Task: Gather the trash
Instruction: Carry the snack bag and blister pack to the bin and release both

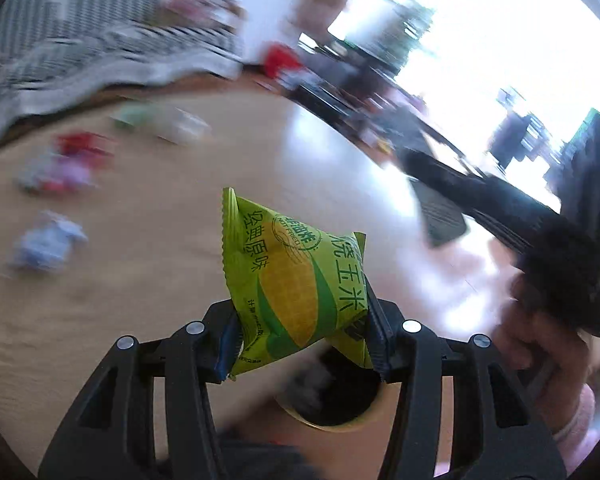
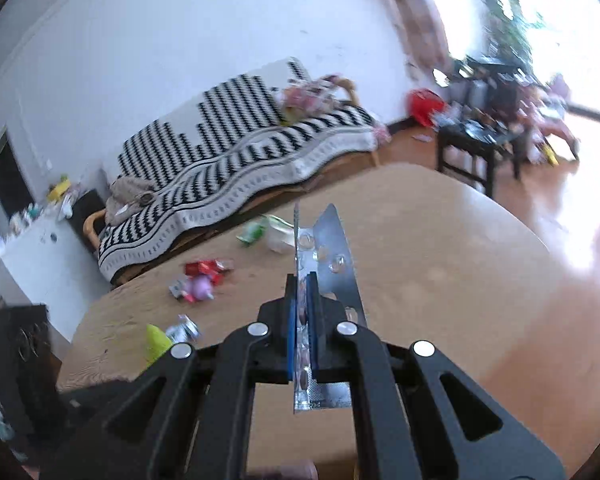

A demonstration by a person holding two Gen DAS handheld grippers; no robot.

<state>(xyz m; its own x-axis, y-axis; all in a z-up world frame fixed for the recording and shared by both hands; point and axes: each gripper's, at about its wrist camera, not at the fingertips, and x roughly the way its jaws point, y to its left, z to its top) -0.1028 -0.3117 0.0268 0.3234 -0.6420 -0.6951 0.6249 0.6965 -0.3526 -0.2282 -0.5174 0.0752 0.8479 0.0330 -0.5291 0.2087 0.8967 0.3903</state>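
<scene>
Currently the left tongs (image 1: 302, 332) grip a green snack packet (image 1: 296, 276) above a dark-lined bin (image 1: 332, 396); the right tongs (image 2: 302, 320) pinch an empty foil blister strip (image 2: 328, 256) over the counter (image 2: 440, 280). Centre each piece above the bin's mouth before releasing, one at a time.

green snack packet (image 1: 296, 276) reads "not fried" and "玉米".

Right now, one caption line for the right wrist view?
Right tool clamps a silver blister pack above the wooden table, wrappers scattered beyond.
</scene>
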